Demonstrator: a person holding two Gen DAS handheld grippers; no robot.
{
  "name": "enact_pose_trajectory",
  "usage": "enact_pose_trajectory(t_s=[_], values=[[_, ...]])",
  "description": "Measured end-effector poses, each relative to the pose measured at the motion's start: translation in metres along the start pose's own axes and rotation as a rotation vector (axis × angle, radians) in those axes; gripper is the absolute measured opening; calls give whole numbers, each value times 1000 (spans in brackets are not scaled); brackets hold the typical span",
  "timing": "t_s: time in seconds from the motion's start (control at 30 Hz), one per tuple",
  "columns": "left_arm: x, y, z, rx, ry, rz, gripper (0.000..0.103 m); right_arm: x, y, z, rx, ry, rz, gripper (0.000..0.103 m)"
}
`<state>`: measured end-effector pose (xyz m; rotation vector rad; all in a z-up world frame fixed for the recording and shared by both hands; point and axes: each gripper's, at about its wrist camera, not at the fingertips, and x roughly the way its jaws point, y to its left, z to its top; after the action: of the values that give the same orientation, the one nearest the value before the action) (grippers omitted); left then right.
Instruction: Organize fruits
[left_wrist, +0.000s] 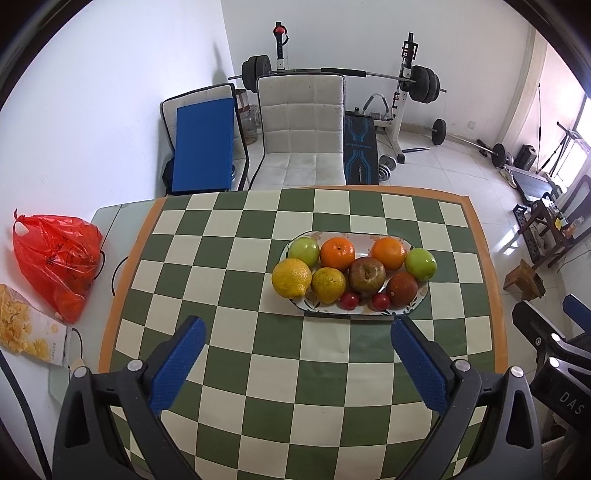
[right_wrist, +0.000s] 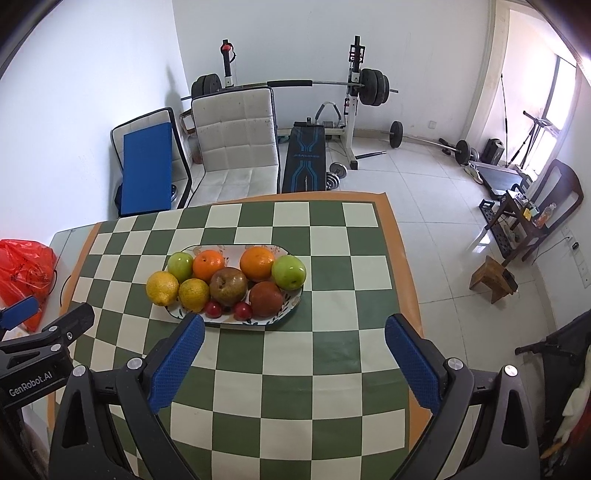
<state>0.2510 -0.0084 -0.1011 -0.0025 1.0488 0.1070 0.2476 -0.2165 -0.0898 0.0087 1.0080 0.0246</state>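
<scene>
Plate (left_wrist: 410, 245): oval, rim showed only in patches; its painted pattern was mostly covered by fruit. Brown apple (left_wrist: 367, 276): hid the near sides of the two oranges (left_wrist: 337, 253) behind it at 12 o'clock. Red bag (right_wrist: 22, 269): cut off by the left edge in the right wrist view; contents unreadable through the plastic. Yellow packet (left_wrist: 26, 328): cut by the left edge, print too small to read. Side-table items (right_wrist: 535, 214) at 3 o'clock: too small to identify.

Glossy ceramic plate (left_wrist: 419, 297), matt checkered cloth (left_wrist: 236, 258).
</scene>
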Motion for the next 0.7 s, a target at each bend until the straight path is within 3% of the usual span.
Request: enact_pose_trajectory(t_s=[0.7], values=[[-3, 2, -3, -2, -7, 0, 103, -1, -3, -9, 0, 5, 6, 100]])
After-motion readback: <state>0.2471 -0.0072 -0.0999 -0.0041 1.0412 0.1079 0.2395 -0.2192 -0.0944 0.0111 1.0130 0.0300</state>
